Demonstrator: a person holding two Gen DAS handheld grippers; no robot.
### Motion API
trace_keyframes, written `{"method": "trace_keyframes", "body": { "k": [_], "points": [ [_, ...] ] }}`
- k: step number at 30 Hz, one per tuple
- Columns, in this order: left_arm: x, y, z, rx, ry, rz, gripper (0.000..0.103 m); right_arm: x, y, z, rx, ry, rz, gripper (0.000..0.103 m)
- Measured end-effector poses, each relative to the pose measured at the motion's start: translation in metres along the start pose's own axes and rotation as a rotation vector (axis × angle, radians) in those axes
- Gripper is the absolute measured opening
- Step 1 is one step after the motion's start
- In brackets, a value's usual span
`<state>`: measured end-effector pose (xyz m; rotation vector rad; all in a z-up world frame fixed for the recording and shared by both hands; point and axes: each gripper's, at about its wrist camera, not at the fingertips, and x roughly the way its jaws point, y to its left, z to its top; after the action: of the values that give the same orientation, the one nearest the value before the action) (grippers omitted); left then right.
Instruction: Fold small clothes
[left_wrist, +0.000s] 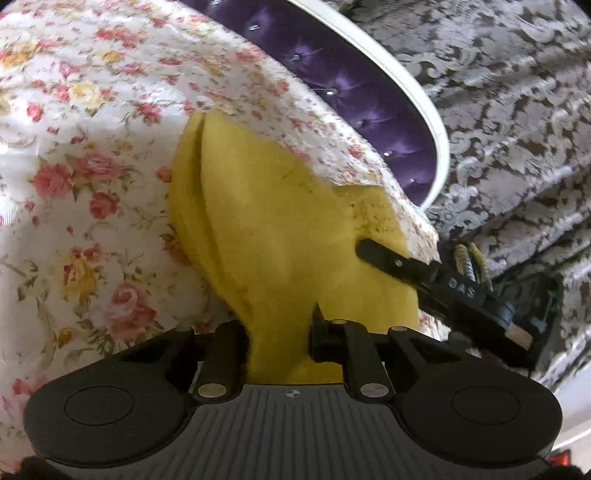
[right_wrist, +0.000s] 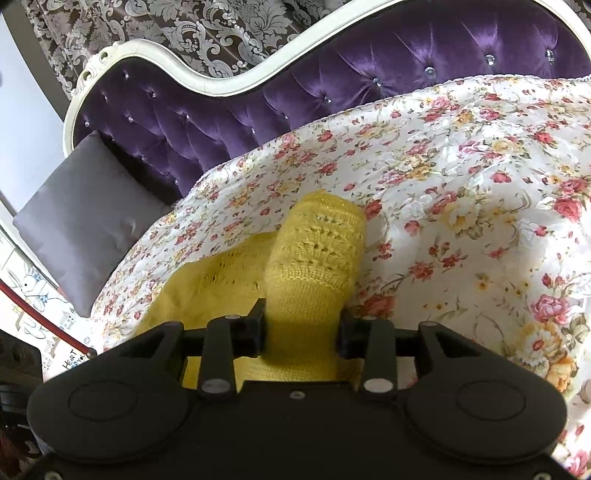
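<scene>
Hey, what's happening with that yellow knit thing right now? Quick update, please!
Both grippers, left and right, clamped on the yellow knit garment. Garment bunched, partly lifted off the floral bedspread. Nothing in the way.

Yellow knit garment (right_wrist: 314, 258) (openwork cuff), glossy purple velvet headboard (right_wrist: 332, 74)

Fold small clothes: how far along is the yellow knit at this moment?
Partly done: the yellow knit already lies doubled on the floral bedspread. In hand: left gripper and right gripper each pinch bunched fabric. Left: laying it flat and letting go.
</scene>
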<state>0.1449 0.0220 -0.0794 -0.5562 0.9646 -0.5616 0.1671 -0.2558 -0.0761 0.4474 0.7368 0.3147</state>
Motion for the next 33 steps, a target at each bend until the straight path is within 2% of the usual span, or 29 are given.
{"method": "trace_keyframes", "body": {
  "k": [2,4,8,11,13,14,15,16,20,23,24,25,26,27,29,31,33],
  "points": [
    [-0.011,-0.006,-0.004,0.024,-0.014,0.005,0.017,-0.002,0.008,-0.001,-0.027,-0.003,0.006,0.041],
    [-0.025,-0.010,-0.007,0.011,-0.023,-0.012,0.017,-0.008,0.021,-0.001,-0.054,-0.003,0.024,0.040],
    [-0.059,-0.009,-0.018,-0.003,-0.047,-0.009,0.017,-0.025,0.050,-0.004,-0.115,0.017,0.117,0.040],
    [-0.070,0.002,-0.033,-0.016,-0.037,0.046,0.020,-0.025,0.059,-0.010,-0.150,0.043,0.143,0.041],
    [-0.063,0.009,-0.047,-0.012,0.011,0.112,0.024,-0.013,0.058,-0.017,-0.180,0.074,0.086,0.043],
    [-0.058,0.011,-0.052,-0.010,0.034,0.141,0.025,-0.005,0.056,-0.024,-0.209,0.092,0.006,0.046],
    [-0.061,0.012,-0.059,0.009,0.004,0.132,0.025,0.000,0.054,-0.029,-0.224,0.103,-0.052,0.049],
    [-0.064,0.011,-0.063,0.028,-0.008,0.134,0.025,0.001,0.049,-0.033,-0.220,0.093,-0.069,0.053],
    [-0.086,0.002,-0.065,0.080,-0.023,0.184,0.028,-0.018,0.040,-0.031,-0.136,0.019,-0.076,0.058],
    [-0.108,-0.011,-0.059,0.189,-0.112,0.250,0.028,-0.039,0.047,-0.027,-0.155,-0.070,-0.097,0.059],
    [-0.113,-0.017,-0.054,0.221,-0.150,0.273,0.028,-0.045,0.050,-0.025,-0.166,-0.095,-0.096,0.058],
    [-0.115,-0.022,-0.048,0.248,-0.183,0.287,0.028,-0.048,0.053,-0.024,-0.185,-0.110,-0.091,0.046],
    [-0.116,-0.027,-0.044,0.272,-0.204,0.293,0.029,-0.047,0.057,-0.022,-0.210,-0.114,-0.093,0.024],
    [-0.113,-0.031,-0.039,0.291,-0.218,0.299,0.029,-0.046,0.063,-0.021,-0.247,-0.113,-0.102,0.020],
    [-0.101,-0.037,-0.028,0.319,-0.236,0.292,0.029,-0.038,0.072,-0.021,-0.319,-0.098,-0.110,0.020],
    [-0.081,-0.038,-0.016,0.337,-0.251,0.280,0.029,-0.029,0.076,-0.021,-0.339,-0.078,-0.099,0.020],
    [-0.058,-0.034,-0.005,0.339,-0.235,0.309,0.029,-0.015,0.077,-0.021,-0.361,-0.048,-0.105,0.020]
  ]
}}
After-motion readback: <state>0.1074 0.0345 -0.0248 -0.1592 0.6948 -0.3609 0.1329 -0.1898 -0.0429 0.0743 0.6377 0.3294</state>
